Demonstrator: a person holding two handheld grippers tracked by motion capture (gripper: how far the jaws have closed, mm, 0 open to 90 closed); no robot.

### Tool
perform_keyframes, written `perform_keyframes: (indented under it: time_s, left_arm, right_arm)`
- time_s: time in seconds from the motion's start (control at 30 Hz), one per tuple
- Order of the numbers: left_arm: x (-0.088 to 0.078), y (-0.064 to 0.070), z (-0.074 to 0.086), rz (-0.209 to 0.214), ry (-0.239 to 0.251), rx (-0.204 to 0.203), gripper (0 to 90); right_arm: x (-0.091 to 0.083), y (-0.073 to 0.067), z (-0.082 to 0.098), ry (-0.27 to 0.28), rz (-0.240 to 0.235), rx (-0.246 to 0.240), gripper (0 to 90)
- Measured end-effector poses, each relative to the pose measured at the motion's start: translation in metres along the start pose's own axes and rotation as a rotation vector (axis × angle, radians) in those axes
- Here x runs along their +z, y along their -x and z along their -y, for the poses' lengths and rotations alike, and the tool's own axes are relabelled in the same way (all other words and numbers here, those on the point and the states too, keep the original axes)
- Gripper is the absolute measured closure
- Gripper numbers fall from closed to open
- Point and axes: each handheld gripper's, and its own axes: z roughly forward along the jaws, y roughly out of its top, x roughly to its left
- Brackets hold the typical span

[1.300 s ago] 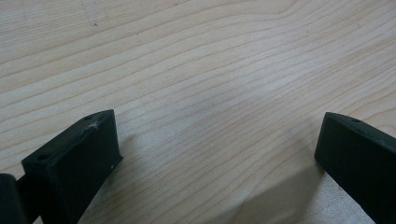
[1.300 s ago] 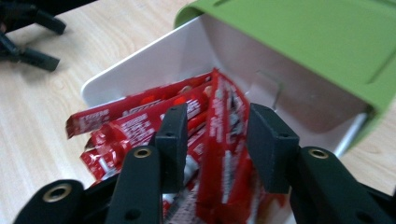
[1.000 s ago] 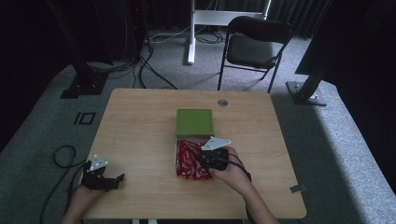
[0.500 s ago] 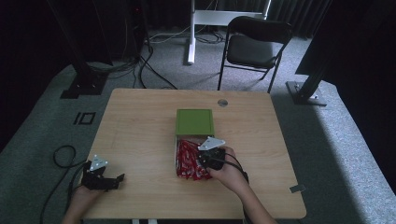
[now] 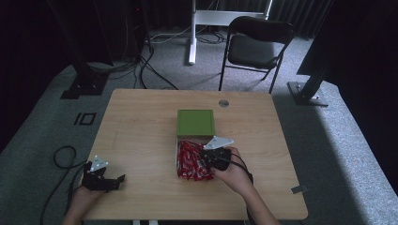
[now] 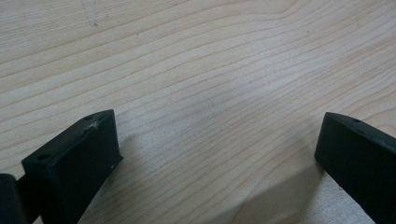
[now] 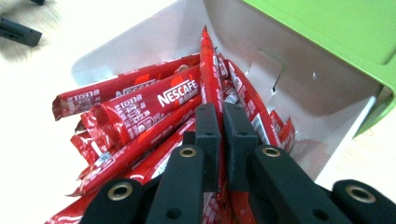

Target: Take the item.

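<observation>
In the box [image 7: 299, 79], your right gripper [image 7: 220, 122] had just closed its jaws on one red stick [image 7: 210, 70], its long axis running straight ahead; your left gripper [image 6: 219, 144] gaped wide, far off.

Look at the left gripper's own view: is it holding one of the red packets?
No, the left gripper has its jaws wide apart over the bare wooden table, with nothing between them.

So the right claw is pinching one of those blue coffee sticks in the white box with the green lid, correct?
Not quite: the coffee sticks are red, not blue, as the right gripper view shows. The right claw is indeed closed on one stick in the white box with the green lid.
</observation>
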Motion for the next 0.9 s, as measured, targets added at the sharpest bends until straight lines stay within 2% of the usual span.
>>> perform_keyframes:
  time_s: [0.37, 0.5, 0.9]
  left_arm:
    - [0.0, 0.0, 0.0, 0.0, -0.001, 0.001, 0.7]
    - [0.0, 0.0, 0.0, 0.0, -0.001, 0.001, 0.7]
    - [0.0, 0.0, 0.0, 0.0, -0.001, 0.001, 0.7]
  right_arm:
    - [-0.01, 0.002, 0.002, 0.035, -0.044, 0.038, 86.1]
    - [-0.014, 0.004, 0.003, 0.055, -0.047, 0.059, 86.1]
    - [-0.028, 0.002, 0.001, 0.097, -0.074, 0.056, 86.2]
